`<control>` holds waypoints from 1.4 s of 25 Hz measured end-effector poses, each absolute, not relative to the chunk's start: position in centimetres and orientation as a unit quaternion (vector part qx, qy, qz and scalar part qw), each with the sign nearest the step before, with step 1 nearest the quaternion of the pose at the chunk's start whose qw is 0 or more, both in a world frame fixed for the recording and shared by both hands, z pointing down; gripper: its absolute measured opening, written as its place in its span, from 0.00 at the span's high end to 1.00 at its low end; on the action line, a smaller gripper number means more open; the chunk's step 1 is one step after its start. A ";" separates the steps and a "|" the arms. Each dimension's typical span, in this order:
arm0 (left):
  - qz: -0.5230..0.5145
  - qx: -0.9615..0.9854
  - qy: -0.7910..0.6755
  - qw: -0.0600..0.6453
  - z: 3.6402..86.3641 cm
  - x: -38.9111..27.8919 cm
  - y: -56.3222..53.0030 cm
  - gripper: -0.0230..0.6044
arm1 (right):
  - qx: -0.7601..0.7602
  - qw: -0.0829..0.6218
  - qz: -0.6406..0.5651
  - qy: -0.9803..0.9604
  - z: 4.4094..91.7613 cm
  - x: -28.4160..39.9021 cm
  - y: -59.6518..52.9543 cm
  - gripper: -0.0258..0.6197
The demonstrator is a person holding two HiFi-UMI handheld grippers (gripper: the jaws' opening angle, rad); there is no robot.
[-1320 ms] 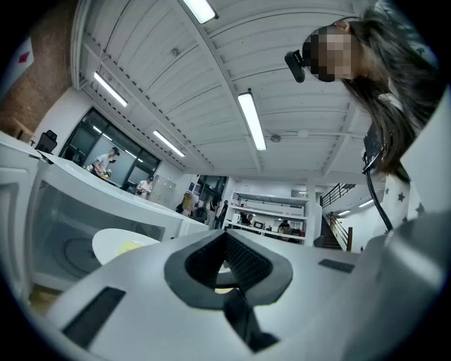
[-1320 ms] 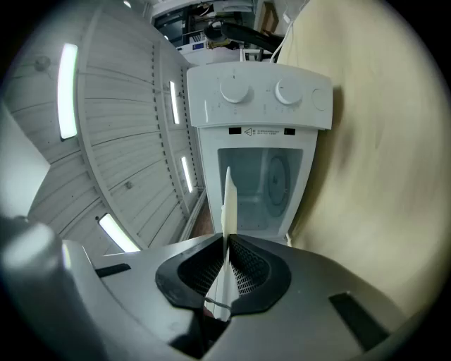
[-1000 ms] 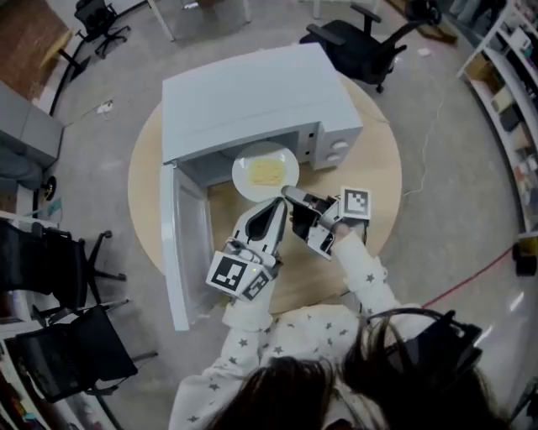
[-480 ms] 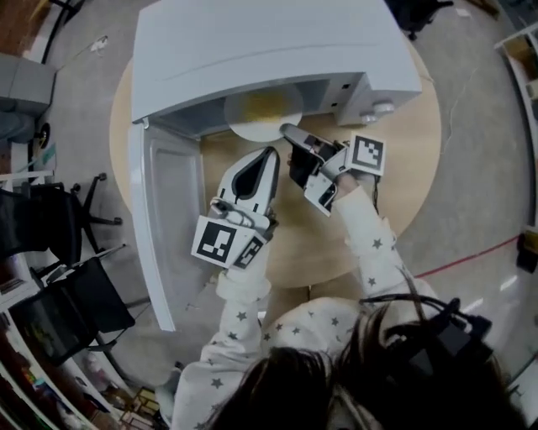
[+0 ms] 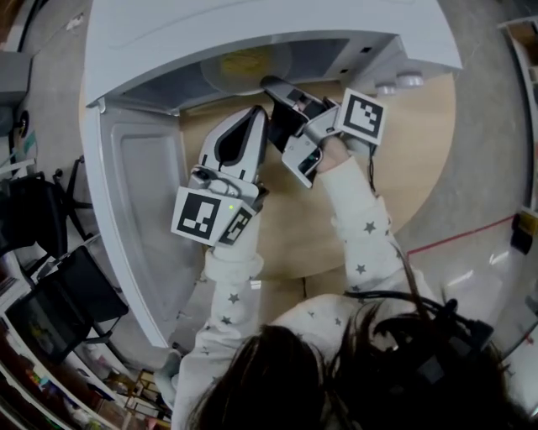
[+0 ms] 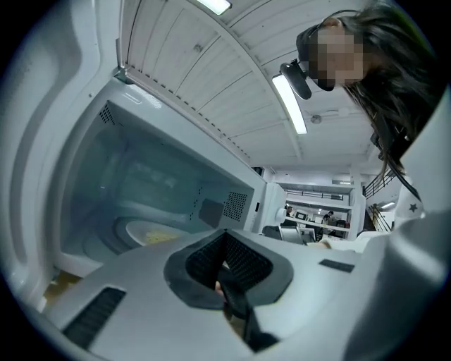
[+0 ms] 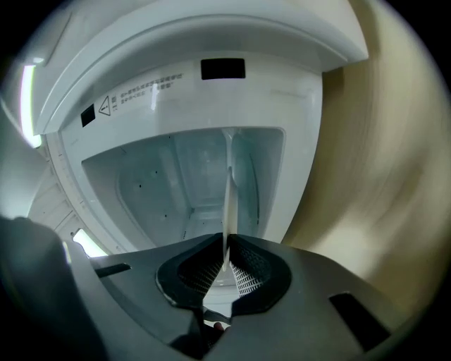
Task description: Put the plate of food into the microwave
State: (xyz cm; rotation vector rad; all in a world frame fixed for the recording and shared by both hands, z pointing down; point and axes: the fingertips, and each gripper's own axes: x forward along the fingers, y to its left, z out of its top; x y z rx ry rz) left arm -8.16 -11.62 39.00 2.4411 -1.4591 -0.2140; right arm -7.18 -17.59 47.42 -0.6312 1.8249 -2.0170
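Observation:
The white microwave (image 5: 252, 21) stands open at the back of the round table. A white plate (image 5: 220, 74) with yellow food (image 5: 244, 60) sits inside its cavity. My right gripper (image 5: 271, 84) reaches into the opening, shut on the plate's near rim. In the right gripper view the plate (image 7: 228, 190) shows edge-on as a thin white strip clamped at my right gripper (image 7: 225, 264). My left gripper (image 5: 255, 113) is shut on nothing, just in front of the opening, left of the right one. The left gripper view shows the plate (image 6: 134, 229) on the cavity floor beyond my left gripper (image 6: 225, 264).
The microwave door (image 5: 139, 218) hangs wide open at the left, along the table's edge. Control knobs (image 5: 399, 82) are right of the opening. Bare wooden table (image 5: 420, 151) lies right of my arms. Black chairs (image 5: 59, 319) stand on the floor at the left.
My right gripper has carried the plate from the mouth of the microwave into the cavity. The left gripper moved forward beside it, still shut. The head camera came closer.

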 end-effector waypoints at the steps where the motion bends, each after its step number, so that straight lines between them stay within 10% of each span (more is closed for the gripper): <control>1: -0.075 0.847 -0.506 0.144 38.9 -8.2 -11.7 0.97 | -0.228 0.174 -0.711 0.642 47.3 -7.0 -17.8 0.92; 35: -0.076 0.842 -0.510 0.159 39.9 -8.0 -12.2 0.97 | -0.278 0.062 -0.652 0.703 46.8 -6.6 -17.5 0.83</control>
